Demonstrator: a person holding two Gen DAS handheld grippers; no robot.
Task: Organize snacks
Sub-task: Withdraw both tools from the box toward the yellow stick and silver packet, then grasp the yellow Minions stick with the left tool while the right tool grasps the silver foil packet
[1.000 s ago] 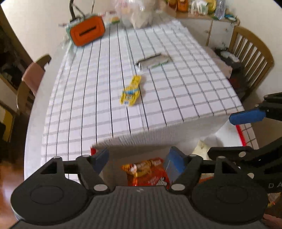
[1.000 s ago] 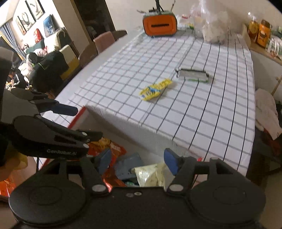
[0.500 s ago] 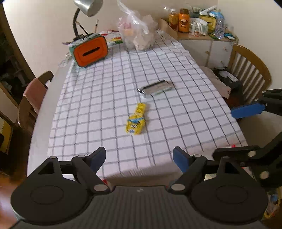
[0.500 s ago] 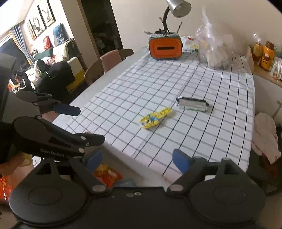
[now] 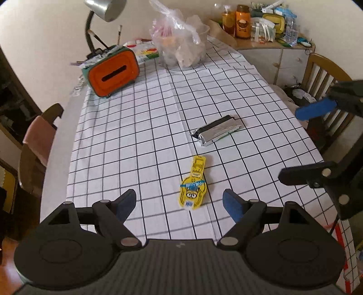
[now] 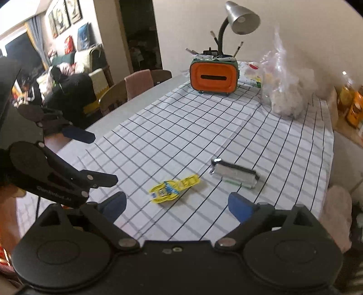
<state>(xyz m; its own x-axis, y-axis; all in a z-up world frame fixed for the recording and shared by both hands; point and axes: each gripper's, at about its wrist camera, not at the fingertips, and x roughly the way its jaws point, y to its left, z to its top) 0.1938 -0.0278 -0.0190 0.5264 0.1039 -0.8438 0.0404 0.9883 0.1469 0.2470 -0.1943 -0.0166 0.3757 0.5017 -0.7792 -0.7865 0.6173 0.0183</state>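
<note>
Left wrist view, l→r: pink-cushioned chair [image 5: 37, 140] at mid-left edge; orange box [image 5: 113, 73] w/ a slot in upper left, lamp [image 5: 103, 13] above it. Clear plastic bag [image 5: 181, 43] at top centre. Checked cloth covers the desk [image 5: 136, 136]. Yellow snack packet [image 5: 193, 187] lies flat at lower centre, in line w/ the gap of the left tongs [image 5: 179, 202], not touched. Those tongs stand apart, nothing btwn them. Silver packet [image 5: 216, 131] sits just above & right of the yellow one, apart from it. Wooden chair [image 5: 322, 74] at upper right. Right tongs [image 5: 299, 145] enter from right edge.

Right wrist view, l→r: left tongs [image 6: 99, 156] at mid-left; yellow snack packet [image 6: 174, 188] centre-left on the cloth; silver packet [image 6: 234, 173] right of it. Right tongs [image 6: 177, 204] at bottom are opening, wide apart, empty; both packets lie beyond the tips.
</note>
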